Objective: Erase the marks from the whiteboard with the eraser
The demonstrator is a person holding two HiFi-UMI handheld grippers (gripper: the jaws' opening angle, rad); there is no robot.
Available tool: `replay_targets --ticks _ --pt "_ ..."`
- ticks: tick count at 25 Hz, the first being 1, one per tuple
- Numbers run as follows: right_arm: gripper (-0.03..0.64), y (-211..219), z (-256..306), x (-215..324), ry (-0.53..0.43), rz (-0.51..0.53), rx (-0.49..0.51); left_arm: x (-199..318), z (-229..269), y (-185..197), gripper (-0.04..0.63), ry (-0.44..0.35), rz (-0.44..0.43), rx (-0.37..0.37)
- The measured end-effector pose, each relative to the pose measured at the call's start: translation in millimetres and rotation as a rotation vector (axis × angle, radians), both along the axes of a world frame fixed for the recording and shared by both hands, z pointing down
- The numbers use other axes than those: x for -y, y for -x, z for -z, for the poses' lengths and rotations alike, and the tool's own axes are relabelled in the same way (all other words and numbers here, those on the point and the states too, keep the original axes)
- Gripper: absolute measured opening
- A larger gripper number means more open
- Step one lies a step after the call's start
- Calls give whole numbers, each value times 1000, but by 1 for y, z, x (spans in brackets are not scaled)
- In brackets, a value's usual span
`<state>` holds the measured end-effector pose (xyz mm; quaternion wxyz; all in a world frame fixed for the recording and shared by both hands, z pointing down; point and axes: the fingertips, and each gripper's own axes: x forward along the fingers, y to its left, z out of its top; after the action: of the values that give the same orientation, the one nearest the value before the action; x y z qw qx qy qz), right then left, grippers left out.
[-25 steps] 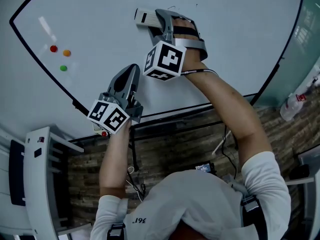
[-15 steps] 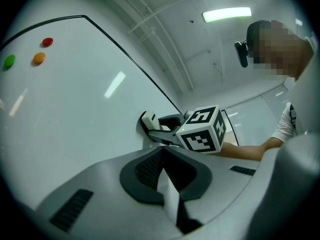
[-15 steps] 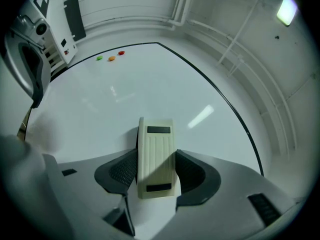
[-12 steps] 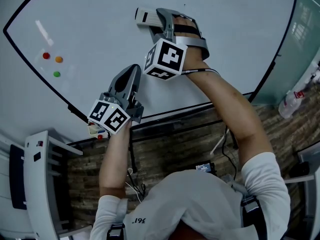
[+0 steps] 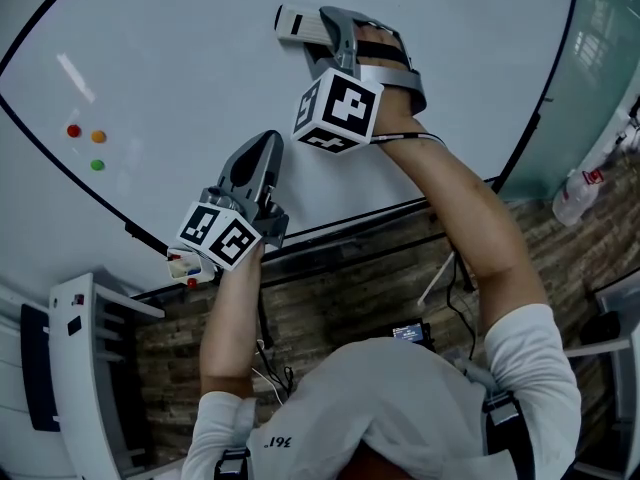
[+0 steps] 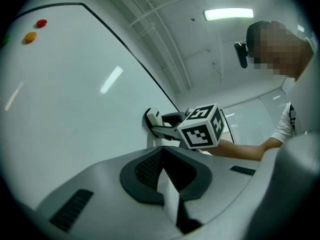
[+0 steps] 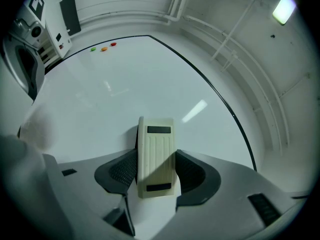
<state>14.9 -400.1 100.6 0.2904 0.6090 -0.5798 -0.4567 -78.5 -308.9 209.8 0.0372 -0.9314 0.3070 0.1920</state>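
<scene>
The whiteboard (image 5: 180,78) fills the upper head view. A cream eraser (image 5: 298,25) lies flat against it near the top, with my right gripper (image 5: 322,38) shut on it. In the right gripper view the eraser (image 7: 156,154) sits lengthwise between the two dark pads of the right gripper (image 7: 157,172), pressed to the whiteboard (image 7: 125,84). My left gripper (image 5: 262,148) is lower down, by the board's bottom edge, shut with nothing in it. In the left gripper view the left gripper (image 6: 162,160) has its jaws together. I see no marks on the board around the eraser.
Red (image 5: 73,130), orange (image 5: 98,137) and green (image 5: 97,165) magnets stick to the board at the left. A small item with red parts (image 5: 188,267) rests on the board's bottom ledge. A bottle (image 5: 574,196) stands at the right, and a white rack (image 5: 85,368) at the lower left.
The right gripper has slid the eraser slightly up and right on the board. Faint specks that showed by the eraser before no longer show. The left gripper has barely moved.
</scene>
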Motion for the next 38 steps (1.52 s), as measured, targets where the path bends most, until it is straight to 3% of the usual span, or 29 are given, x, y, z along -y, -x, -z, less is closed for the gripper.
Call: replay_targets --ticks 13,38 --pt "250 -76 3 -1 -2 -71 25 0 -4 -46 6 6 -39 14" --pt "250 -185 -4 2 4 -191 116 0 -13 -72 6 21 -54 53"
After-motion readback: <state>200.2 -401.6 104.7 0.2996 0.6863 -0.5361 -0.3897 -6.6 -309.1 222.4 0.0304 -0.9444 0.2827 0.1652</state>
